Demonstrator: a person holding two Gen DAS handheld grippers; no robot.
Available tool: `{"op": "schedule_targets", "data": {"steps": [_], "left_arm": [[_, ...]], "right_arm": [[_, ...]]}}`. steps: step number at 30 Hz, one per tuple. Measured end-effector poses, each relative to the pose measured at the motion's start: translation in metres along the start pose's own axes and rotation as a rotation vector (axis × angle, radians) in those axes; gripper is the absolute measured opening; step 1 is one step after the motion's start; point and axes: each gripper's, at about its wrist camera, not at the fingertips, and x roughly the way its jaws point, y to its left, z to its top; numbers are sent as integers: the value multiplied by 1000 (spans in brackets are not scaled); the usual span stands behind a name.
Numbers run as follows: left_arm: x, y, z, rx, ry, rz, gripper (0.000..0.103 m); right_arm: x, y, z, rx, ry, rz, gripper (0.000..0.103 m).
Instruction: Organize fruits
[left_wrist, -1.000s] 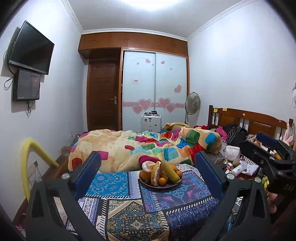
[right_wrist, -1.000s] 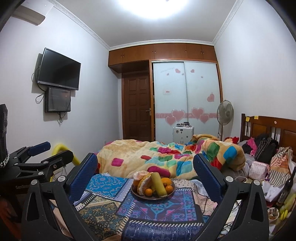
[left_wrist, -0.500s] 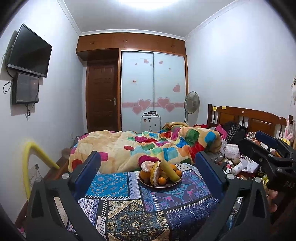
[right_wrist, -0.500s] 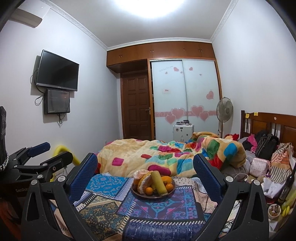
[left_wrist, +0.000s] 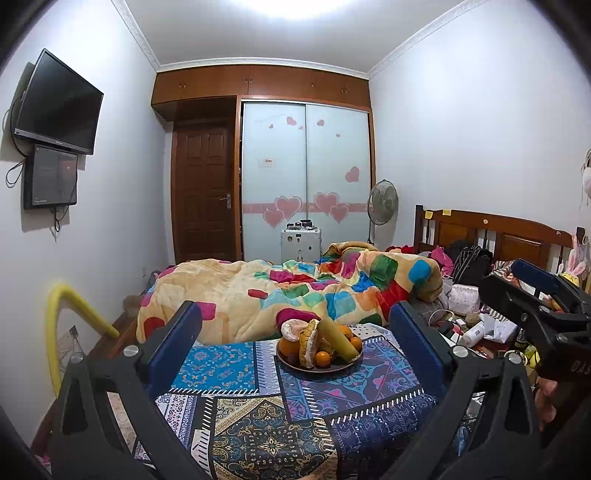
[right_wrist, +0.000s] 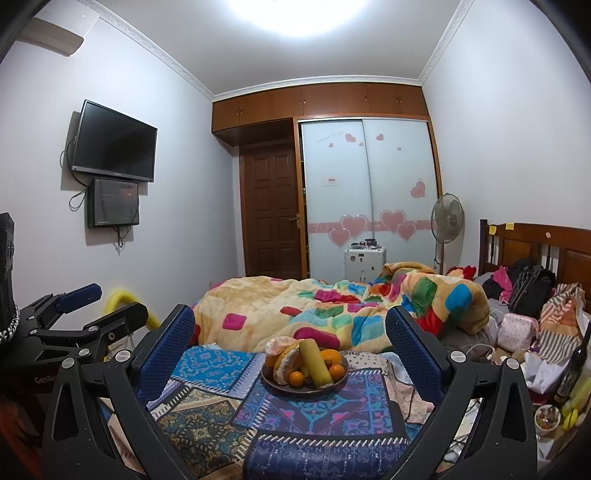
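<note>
Little has been shifted since a second ago: both views have been tilted only slightly, and the fruit plate (left_wrist: 319, 363) is seen in the same place between the blue pads. The left tool (left_wrist: 295, 332) is held released, its fingers spread wide with nothing between them, well short of the plate. The right tool (right_wrist: 290, 334) is likewise held released and empty, and it is seen at the right edge of the left view, gripped by a hand (left_wrist: 546, 397). The plate is set on a patterned cloth (right_wrist: 295, 410) spread over the tabletop, near its far edge, just before the patchwork quilt (left_wrist: 295, 291) on the bed. Oranges (right_wrist: 296, 378), a yellow cylindrical fruit (right_wrist: 315, 360) leaned upright and a peeled, segmented citrus (right_wrist: 286, 356) are piled on it, touching one another. A wall television (right_wrist: 114, 142), a brown door (left_wrist: 205, 192), a heart-decorated wardrobe (left_wrist: 306, 177), a standing fan (right_wrist: 447, 218) and a cluttered headboard area (left_wrist: 491, 236) are seen behind.
</note>
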Motion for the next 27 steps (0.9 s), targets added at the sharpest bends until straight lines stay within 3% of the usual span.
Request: {"op": "schedule_targets", "data": {"steps": [27], "left_arm": [[-2,-5,-1,-3,3,-42,103]], "right_arm": [[-3,0,0,4,2,-1,103]]}}
